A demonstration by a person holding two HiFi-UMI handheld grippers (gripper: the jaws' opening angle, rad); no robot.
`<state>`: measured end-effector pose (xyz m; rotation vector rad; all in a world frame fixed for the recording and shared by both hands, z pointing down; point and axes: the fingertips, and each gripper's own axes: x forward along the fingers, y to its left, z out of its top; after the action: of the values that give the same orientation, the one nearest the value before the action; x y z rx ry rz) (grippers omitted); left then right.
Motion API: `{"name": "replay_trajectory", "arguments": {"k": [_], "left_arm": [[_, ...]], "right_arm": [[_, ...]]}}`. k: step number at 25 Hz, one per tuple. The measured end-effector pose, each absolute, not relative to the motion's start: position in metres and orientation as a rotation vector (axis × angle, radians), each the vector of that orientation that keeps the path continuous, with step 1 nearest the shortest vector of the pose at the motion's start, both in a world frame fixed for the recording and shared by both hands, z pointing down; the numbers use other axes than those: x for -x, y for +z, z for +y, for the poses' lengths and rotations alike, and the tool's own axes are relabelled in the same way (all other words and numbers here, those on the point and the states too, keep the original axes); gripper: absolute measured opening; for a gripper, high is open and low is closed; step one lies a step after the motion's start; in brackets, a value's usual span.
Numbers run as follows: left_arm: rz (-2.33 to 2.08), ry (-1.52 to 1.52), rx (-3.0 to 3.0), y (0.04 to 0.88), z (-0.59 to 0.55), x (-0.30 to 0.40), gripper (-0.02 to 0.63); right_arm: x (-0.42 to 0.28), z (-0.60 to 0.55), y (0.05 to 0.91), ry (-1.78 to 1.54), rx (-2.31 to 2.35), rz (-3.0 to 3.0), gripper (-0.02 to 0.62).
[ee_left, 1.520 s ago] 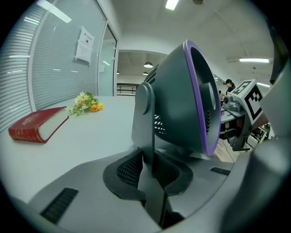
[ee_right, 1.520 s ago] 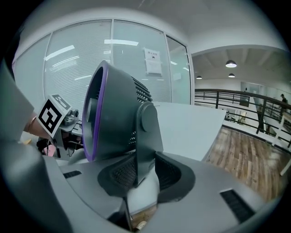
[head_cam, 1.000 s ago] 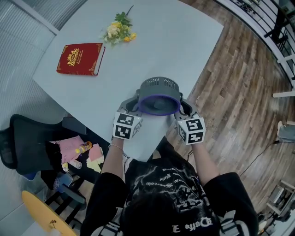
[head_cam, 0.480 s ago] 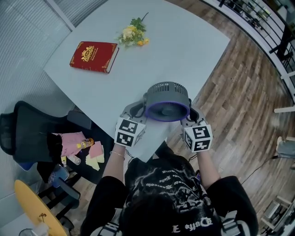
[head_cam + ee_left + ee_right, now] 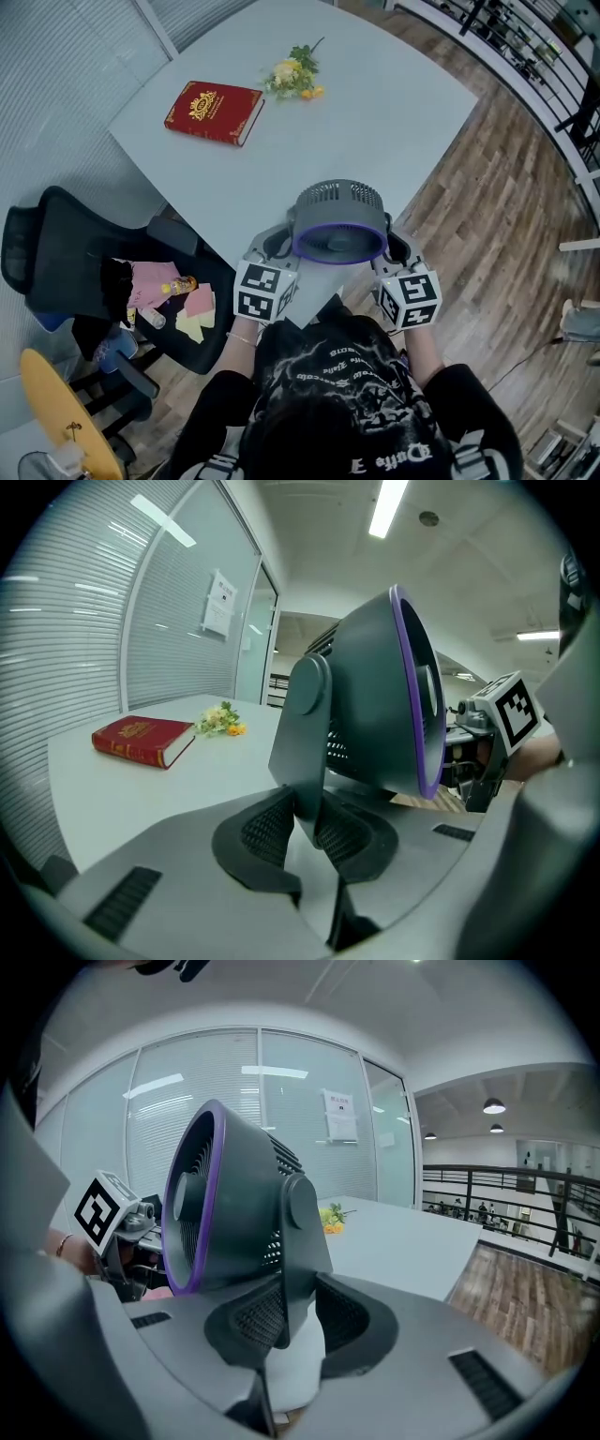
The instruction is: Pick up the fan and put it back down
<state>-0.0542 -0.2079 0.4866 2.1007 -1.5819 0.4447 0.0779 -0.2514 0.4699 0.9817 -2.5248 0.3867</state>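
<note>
Only the gripper views show the grips: the left claw point(image 5: 302, 827), nearly closed, pinches one side arm of the fan point(image 5: 375, 705), and the right claw point(image 5: 289, 1321) likewise clamps the opposite arm. The fan sits between both claws, above the bench's point(image 5: 394, 103) near corner.

From lower centre, both forearms reach upward; left gripper point(image 5: 278, 242) and right gripper point(image 5: 396, 251) each clamp one side of the fan point(image 5: 338, 220).
</note>
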Motion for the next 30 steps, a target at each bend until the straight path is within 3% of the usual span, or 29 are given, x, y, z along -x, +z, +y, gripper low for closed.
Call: {"name": "replay_trajectory", "arguments": {"k": [30], "left_arm": [[-1.872,0.329,-1.778,0.459,-0.135,0.119,0.063]], "right_arm": [[0.006,-0.214,0.439,0.217,-0.547,-2.642,0.092]]}}
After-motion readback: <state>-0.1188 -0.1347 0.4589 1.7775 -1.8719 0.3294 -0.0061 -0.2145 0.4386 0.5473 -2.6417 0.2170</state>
